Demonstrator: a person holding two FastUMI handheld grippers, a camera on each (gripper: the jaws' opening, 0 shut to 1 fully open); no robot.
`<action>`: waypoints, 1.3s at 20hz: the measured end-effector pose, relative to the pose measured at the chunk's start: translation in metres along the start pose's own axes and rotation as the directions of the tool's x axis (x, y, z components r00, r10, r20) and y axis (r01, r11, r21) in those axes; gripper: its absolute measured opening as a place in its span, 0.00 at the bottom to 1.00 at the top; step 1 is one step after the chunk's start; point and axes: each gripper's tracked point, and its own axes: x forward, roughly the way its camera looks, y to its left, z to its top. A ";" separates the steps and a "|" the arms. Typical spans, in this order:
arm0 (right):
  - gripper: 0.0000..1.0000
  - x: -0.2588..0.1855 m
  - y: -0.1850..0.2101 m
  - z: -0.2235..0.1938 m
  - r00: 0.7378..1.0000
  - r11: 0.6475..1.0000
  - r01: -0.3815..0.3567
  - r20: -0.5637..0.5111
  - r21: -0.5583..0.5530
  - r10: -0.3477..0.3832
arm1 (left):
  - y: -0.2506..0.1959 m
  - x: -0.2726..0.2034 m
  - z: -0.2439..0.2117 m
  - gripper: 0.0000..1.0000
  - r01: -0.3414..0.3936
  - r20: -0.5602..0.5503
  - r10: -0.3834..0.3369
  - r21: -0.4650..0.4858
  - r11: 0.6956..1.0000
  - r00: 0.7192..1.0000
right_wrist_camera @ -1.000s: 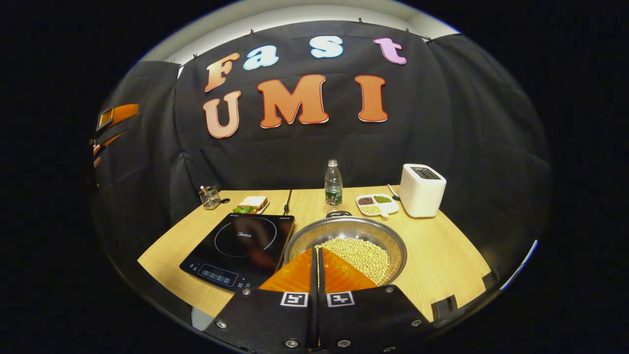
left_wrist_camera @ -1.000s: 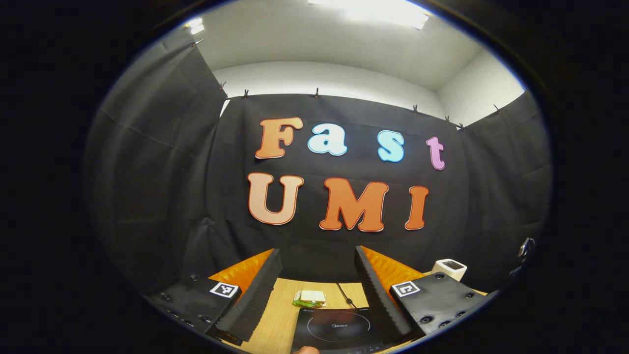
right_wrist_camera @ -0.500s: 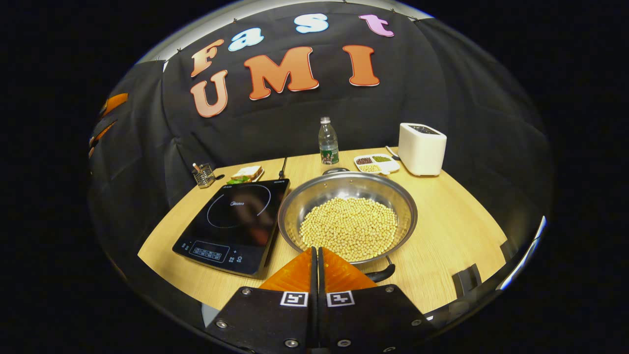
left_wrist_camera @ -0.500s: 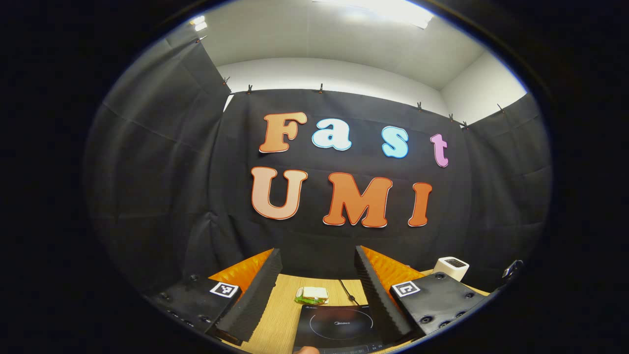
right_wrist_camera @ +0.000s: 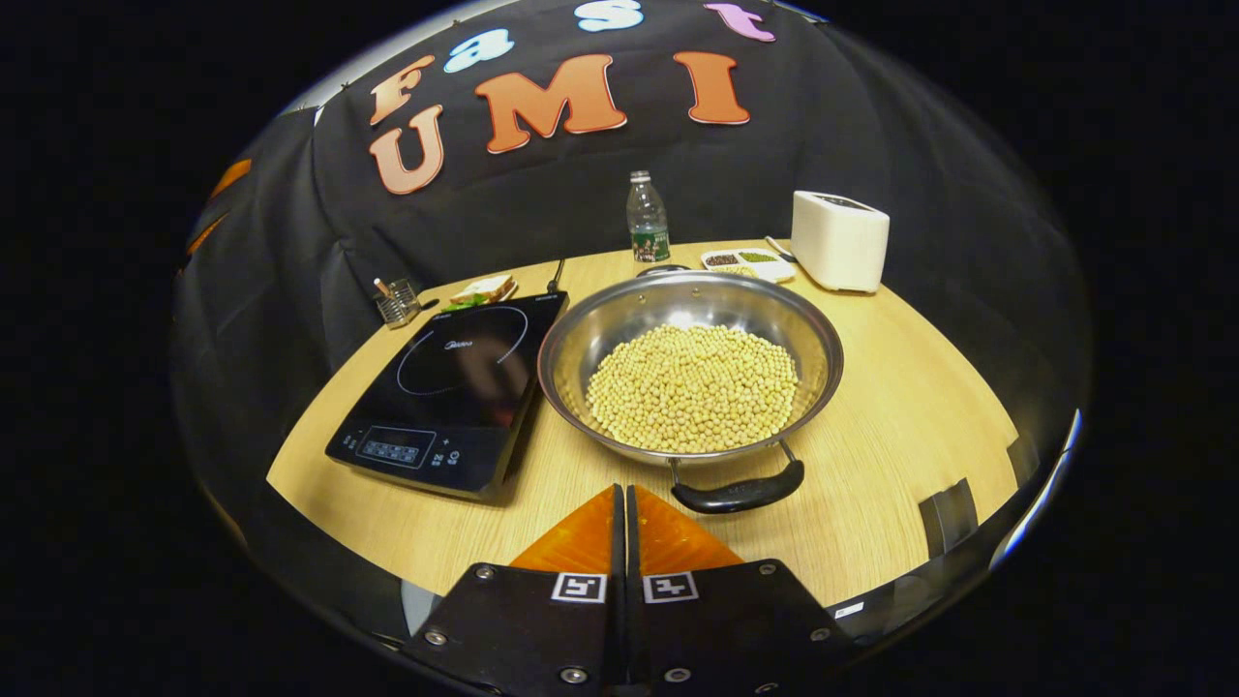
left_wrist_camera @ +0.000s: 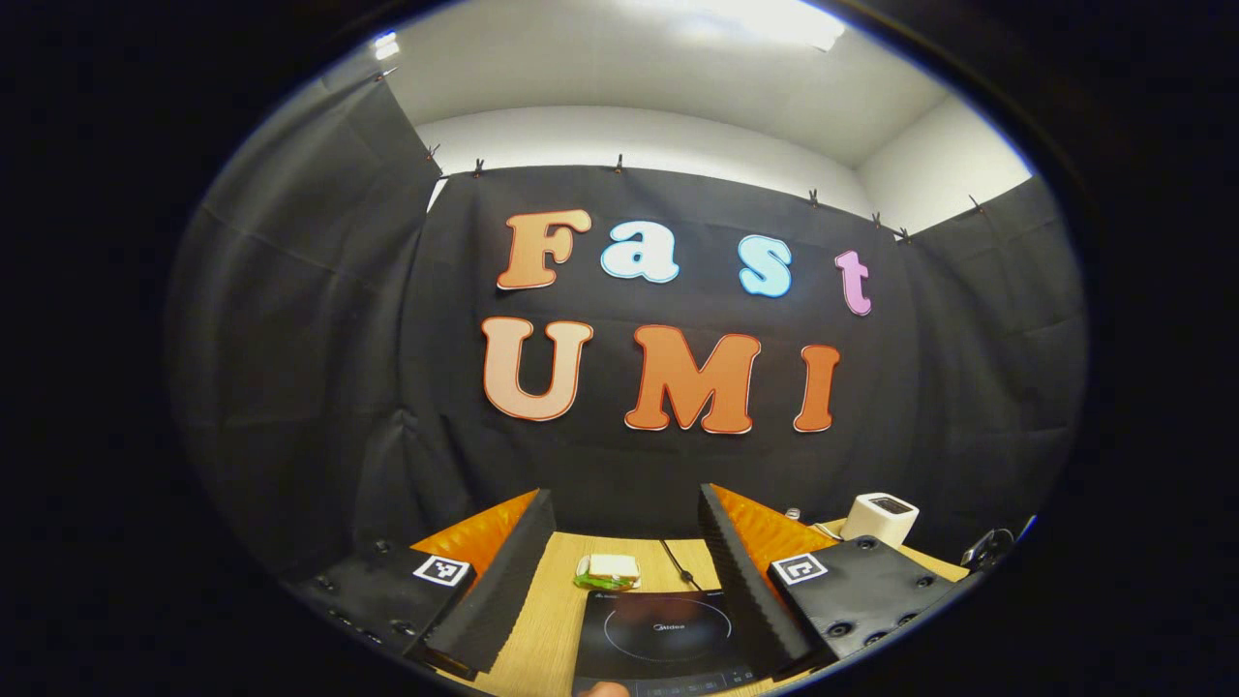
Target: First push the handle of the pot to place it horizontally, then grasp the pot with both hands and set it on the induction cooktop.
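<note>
Pot first: the wide, round stainless-steel pot (right_wrist_camera: 689, 373), heaped with pale yellow soybeans (right_wrist_camera: 692, 387), sits on the light wooden tabletop (right_wrist_camera: 900, 416) just right of the flat black glass induction cooktop (right_wrist_camera: 447, 387), its rim close to the cooktop's right edge but not on the glass. Its 2 curved black handles lie on a near-far line: 1 (right_wrist_camera: 738, 494) faces the camera at the pot's near side, the other (right_wrist_camera: 662, 270) peeks over the far rim. Judging by that, the handles are not yet turned to run left-right, so step 1 looks undone, and the 2-handed lift onto the cooktop is all still to come.

The right tool (right_wrist_camera: 625, 513) hovers just in front of the near handle, apart from it, with its fingers pressed together on nothing. That suits a push against the handle. The left tool (left_wrist_camera: 627, 542) is held wide open above the cooktop (left_wrist_camera: 668, 634), holding nothing.

Behind the pot stand a clear plastic water bottle (right_wrist_camera: 647, 221) and a white box-shaped toaster (right_wrist_camera: 838, 240).
</note>
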 end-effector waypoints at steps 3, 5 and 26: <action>0.00 0.014 -0.013 -0.007 0.999 0.999 0.007 -0.032 0.037 -0.006 | -0.004 0.000 -0.003 0.99 0.006 -0.012 -0.006 0.004 1.000 1.000; 0.00 0.009 -0.007 -0.005 0.999 0.996 -0.028 -0.038 0.086 0.031 | -0.003 0.001 -0.004 0.99 -0.001 -0.015 0.001 0.014 1.000 1.000; 0.00 0.028 -0.099 0.009 0.986 0.984 0.160 -0.068 0.084 -0.155 | -0.036 0.027 0.007 0.98 0.024 -0.006 -0.024 0.037 0.999 1.000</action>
